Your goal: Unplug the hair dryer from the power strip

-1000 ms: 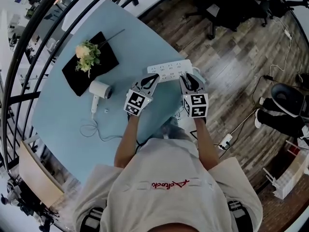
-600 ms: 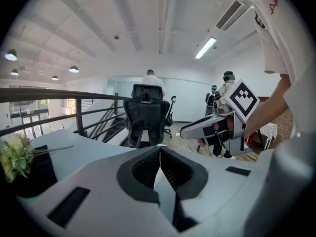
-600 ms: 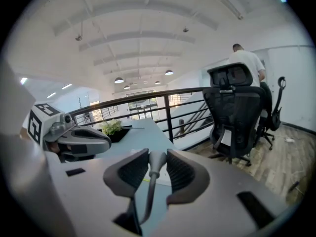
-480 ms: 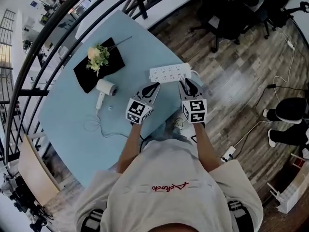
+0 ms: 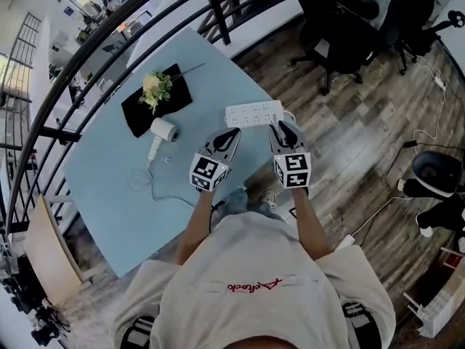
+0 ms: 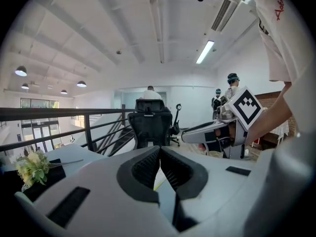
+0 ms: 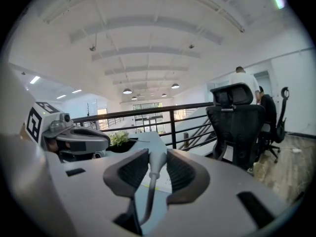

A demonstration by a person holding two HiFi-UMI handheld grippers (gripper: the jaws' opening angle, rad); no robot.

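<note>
Holds both claws out side by side over the near edge of the light-blue tabletop (image 5: 109, 195), clear of its surface. Presses the left claw (image 6: 160, 149) fully together, with nothing between the pads. Pinches a gray plug (image 7: 157, 162) in the right claw (image 5: 284, 127), jaws partway closed on it, with the cord (image 7: 148, 199) trailing down between them. Just past the claw tips: a white strip (image 5: 253, 113) flat on the tabletop, with the plug lifted out of it. Left of that: a white dryer (image 5: 161, 131) on its side, handle toward the near edge, cord looped loosely on the tabletop beside it. Farther back: a black tray (image 5: 142, 115) with a small bunch of flowers (image 5: 156, 87) on it. Beyond the tabletop: a black railing (image 5: 216, 13), a wood floor (image 5: 363, 137) and black office chairs (image 5: 341, 27).
</note>
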